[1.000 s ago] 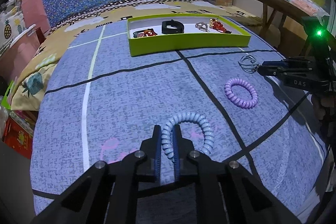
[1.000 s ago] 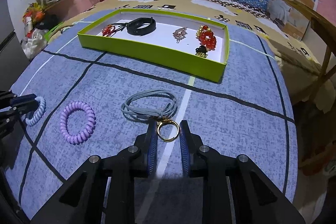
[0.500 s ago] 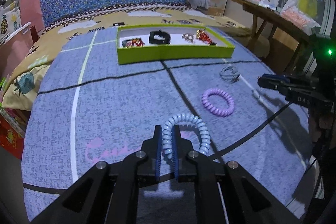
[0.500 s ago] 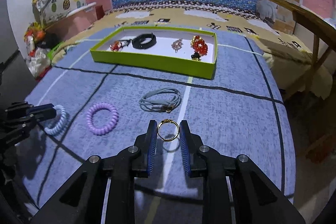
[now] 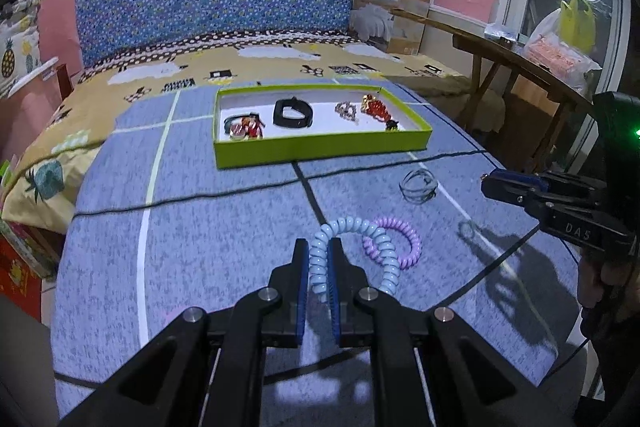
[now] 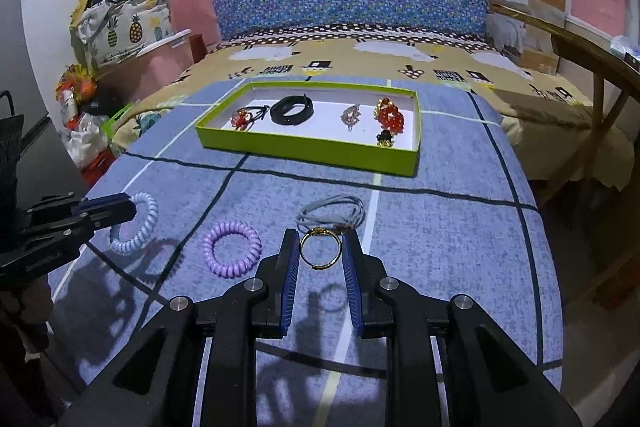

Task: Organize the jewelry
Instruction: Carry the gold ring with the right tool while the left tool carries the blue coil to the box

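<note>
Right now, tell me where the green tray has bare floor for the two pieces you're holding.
In the green tray, the widest bare patch lies between the black band and the small brooch. A bare strip runs along the near wall. The right end is crowded by the red beads; the left end holds the red hair tie.

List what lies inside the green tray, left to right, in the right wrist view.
Red hair tie → black band → brooch → red beads, all in the tray.
</note>
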Demonstrator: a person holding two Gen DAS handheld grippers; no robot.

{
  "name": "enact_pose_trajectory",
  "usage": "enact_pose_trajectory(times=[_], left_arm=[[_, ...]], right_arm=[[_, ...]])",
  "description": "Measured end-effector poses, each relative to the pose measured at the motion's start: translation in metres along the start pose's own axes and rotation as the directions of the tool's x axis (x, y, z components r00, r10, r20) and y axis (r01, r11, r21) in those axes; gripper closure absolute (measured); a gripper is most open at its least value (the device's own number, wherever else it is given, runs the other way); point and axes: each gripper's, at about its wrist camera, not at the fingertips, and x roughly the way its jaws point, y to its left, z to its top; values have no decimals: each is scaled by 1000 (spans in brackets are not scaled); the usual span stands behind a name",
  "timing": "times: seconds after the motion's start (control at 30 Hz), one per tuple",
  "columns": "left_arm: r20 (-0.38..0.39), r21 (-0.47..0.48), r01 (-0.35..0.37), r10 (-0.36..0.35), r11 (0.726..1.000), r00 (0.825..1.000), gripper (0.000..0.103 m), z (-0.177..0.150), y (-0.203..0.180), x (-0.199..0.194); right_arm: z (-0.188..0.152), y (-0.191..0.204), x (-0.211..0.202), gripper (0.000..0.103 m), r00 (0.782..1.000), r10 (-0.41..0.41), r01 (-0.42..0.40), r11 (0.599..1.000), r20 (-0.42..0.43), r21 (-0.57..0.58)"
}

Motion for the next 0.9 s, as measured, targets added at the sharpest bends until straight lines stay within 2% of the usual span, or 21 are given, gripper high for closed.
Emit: enact_pose_trajectory(times=[0.43, 0.9], left_arm=[[47, 46, -29, 27, 999, 999, 93, 47, 2, 24], [50, 75, -61, 57, 995, 997, 93, 96, 17, 72]], right_arm=[[35, -6, 12, 81, 999, 3, -3, 1000, 43, -11], [76, -8, 61, 81, 999, 30, -30, 999, 29, -27]])
